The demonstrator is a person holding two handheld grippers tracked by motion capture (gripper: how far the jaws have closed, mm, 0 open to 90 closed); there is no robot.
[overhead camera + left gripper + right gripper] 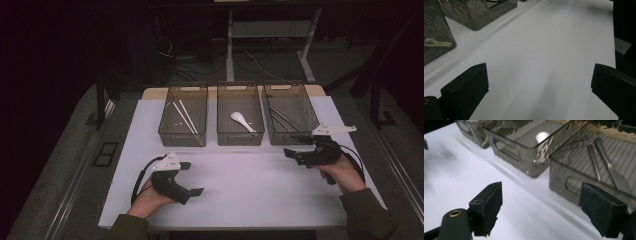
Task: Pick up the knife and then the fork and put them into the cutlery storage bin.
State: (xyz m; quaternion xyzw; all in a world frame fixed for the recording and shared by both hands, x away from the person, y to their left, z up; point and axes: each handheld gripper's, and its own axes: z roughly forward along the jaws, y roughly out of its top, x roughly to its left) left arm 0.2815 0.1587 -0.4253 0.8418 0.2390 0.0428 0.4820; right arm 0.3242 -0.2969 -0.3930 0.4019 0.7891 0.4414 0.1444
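3 smoky bins line the far edge of a white table in a dark room. Left gripper and right gripper hover with jaws apart, the right just before the rightmost bin.

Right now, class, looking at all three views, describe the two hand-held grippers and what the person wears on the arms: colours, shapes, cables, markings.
Both are black pistol-shaped tools. The left gripper carries a pale three-cornered plate with small dark dots and trails a black cable looping past the wrist. The right gripper has a similar pale plate and a black cable. Close up, its jaws are blocky black pads with rough edges, beside a brass-coloured ring. The sleeves are dark olive.
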